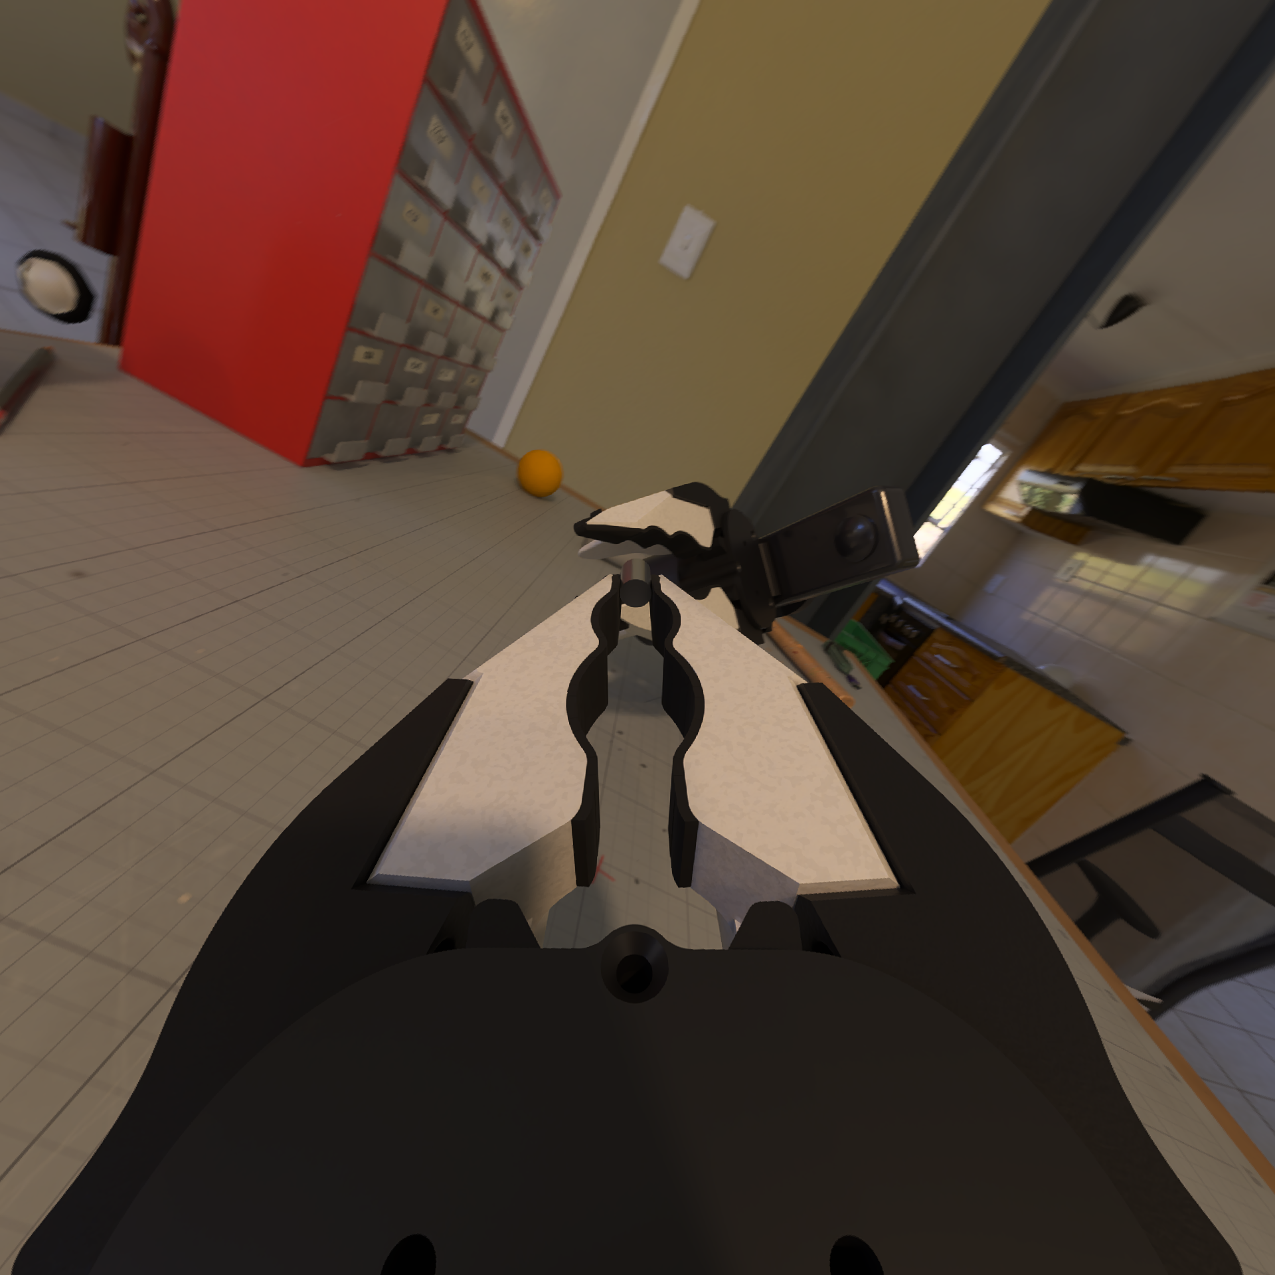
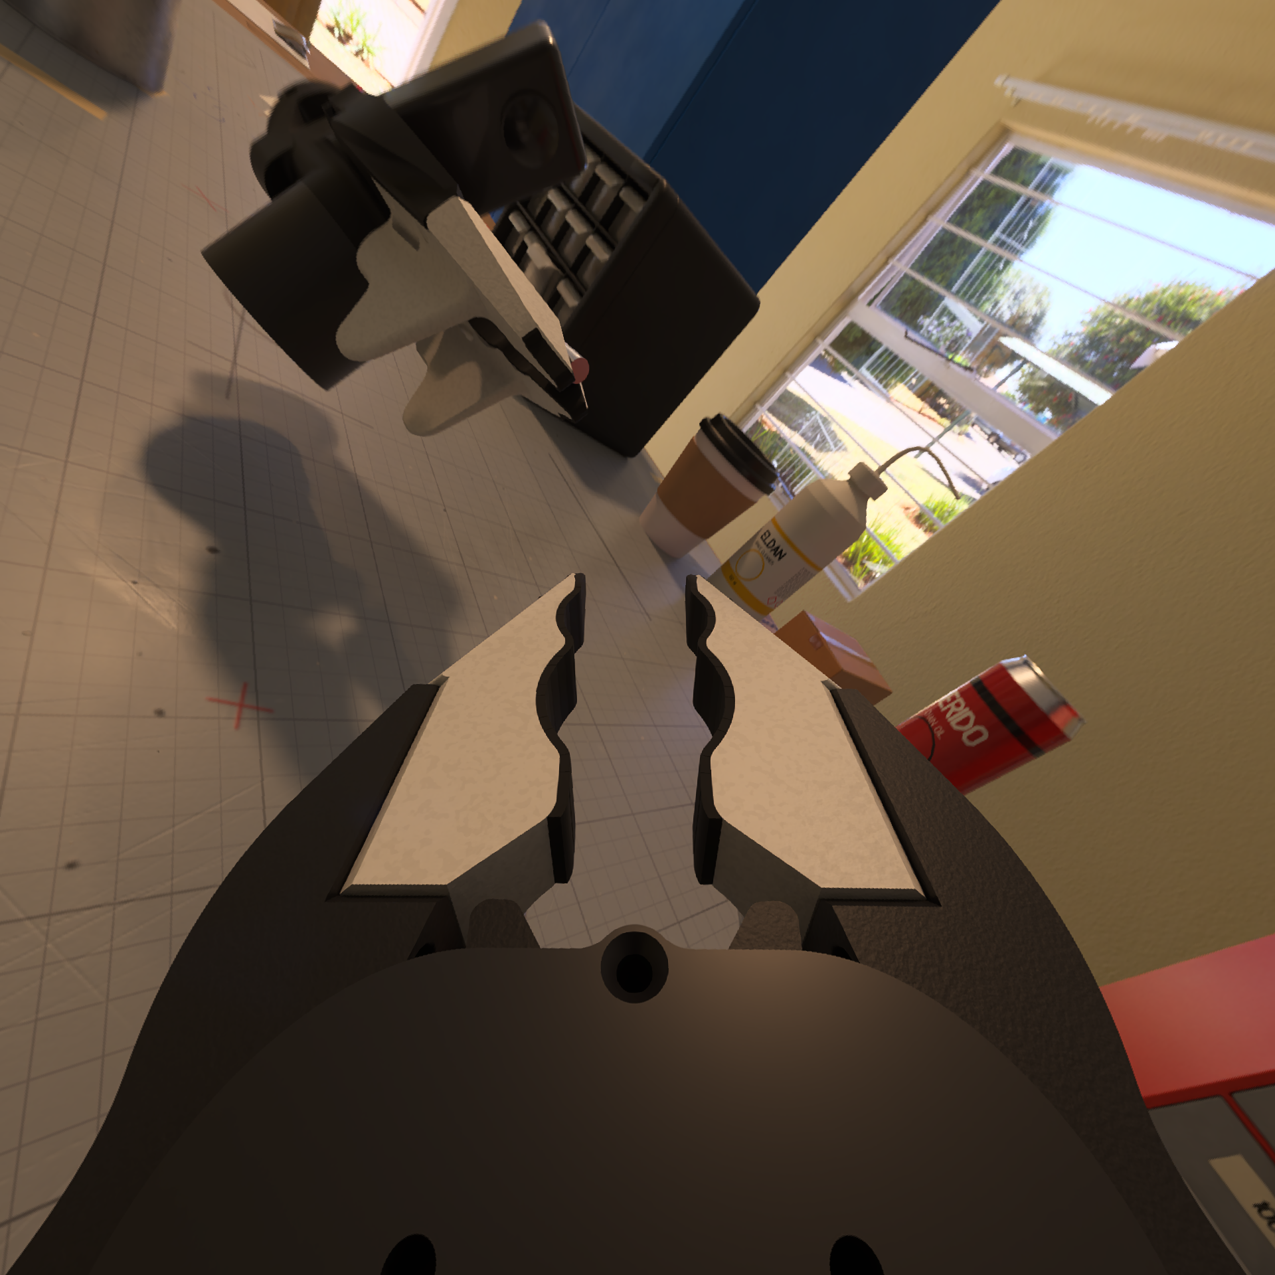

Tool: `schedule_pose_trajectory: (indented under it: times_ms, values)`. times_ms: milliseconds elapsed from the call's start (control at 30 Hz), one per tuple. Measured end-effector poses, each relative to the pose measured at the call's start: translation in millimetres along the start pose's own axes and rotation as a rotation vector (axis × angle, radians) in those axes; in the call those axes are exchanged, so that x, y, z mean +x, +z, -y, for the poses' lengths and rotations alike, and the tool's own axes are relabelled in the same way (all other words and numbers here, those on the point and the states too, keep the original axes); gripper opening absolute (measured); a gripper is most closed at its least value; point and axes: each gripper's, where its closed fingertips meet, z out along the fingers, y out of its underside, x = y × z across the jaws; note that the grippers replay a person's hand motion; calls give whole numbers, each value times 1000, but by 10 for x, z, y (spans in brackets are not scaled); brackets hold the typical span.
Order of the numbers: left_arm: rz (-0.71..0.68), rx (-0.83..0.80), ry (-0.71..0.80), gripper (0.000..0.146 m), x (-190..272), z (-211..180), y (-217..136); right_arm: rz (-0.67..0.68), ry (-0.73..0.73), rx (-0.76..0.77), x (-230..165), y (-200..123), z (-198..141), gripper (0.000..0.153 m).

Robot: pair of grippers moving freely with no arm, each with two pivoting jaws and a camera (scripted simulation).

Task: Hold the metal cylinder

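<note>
Pinching metal cylinder [image 1: 635, 592] in left tongs [image 1: 635, 586], right tongs [image 2: 635, 586] apparently spread.

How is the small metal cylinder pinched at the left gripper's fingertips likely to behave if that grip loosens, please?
The metal cylinder looks smooth and is caught only at the very tips of the left gripper, so it may well slip. Being round, it would probably roll on the flat gridded mat. It looks rigid, so bending seems unlikely.

Grey metal cylinder [image 1: 635, 592] at 12 o'clock, w/ black-and-white left claw [image 1: 635, 586]. Red cabinet [image 1: 276, 228] at 11, grey drawers. Orange ball [image 1: 540, 472]. Grey gridded desk [image 1: 207, 621]. Brown/white cup [image 2: 704, 493], black lid, at 1; white bottle [image 2: 800, 538] w/ yellow band; red can [image 2: 993, 724] at 3.
</note>
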Motion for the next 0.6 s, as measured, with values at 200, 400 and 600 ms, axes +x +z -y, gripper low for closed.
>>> schedule_pose_trajectory:
  times_ms: [200,400,600]
  values:
    - [-136,70,-38,7,198,109,-9,-23,-33,66,44,-34,289,26]
    - [-167,98,-183,7,182,137,-18,-18,-31,126,65,-79,491,26]
    - [-211,103,-265,7,191,122,-13,-21,-59,104,52,-62,532,22]
